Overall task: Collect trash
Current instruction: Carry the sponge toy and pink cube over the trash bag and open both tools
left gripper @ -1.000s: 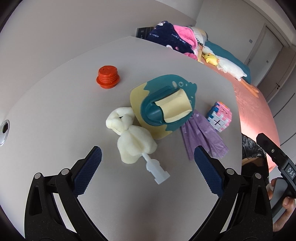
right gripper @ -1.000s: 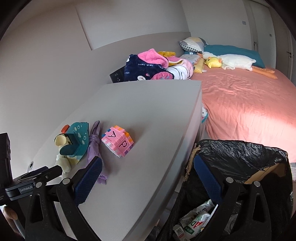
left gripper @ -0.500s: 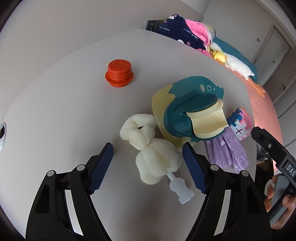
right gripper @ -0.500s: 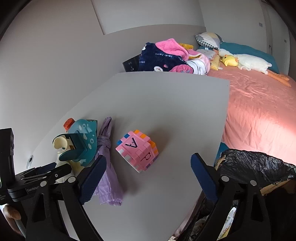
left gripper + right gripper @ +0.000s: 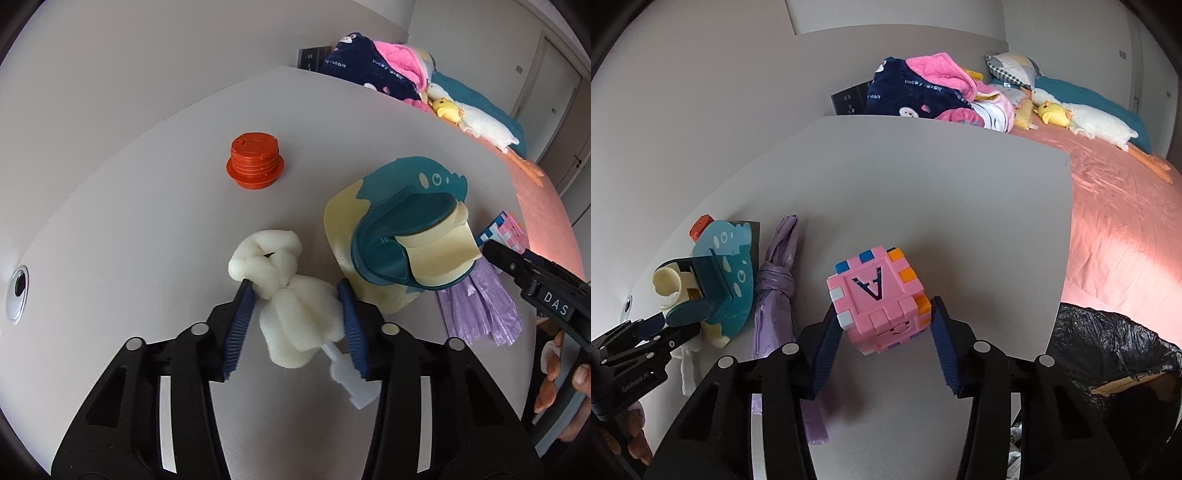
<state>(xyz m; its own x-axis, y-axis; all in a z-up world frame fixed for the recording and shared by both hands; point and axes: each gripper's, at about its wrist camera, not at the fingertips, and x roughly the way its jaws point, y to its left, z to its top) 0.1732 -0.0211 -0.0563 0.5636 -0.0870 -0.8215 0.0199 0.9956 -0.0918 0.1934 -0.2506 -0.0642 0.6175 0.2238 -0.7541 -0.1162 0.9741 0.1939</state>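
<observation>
A cream sponge brush [image 5: 295, 314] with a white plastic stem lies on the grey table [image 5: 129, 221]. My left gripper [image 5: 294, 284] is closing on it, both blue pads against the foam. In the right wrist view a pink puzzle cube [image 5: 879, 295] marked "A" stands on the table, and my right gripper [image 5: 883, 305] is closing on it, pads at its two sides. A knotted purple plastic bag [image 5: 775, 280] lies left of the cube. The bin lined with a black bag [image 5: 1108, 350] stands off the table's right edge.
A teal and yellow holder [image 5: 402, 236] sits between the sponge and the purple bag [image 5: 480, 310]. An orange screw cap [image 5: 255, 158] lies farther back. Beyond the table are a pile of clothes [image 5: 923, 88] and a pink bed [image 5: 1126, 221] with plush toys.
Both grippers moved forward and down over the table and narrowed from wide open. The left now brackets the sponge brush; the right swung left from the bin onto the cube.
</observation>
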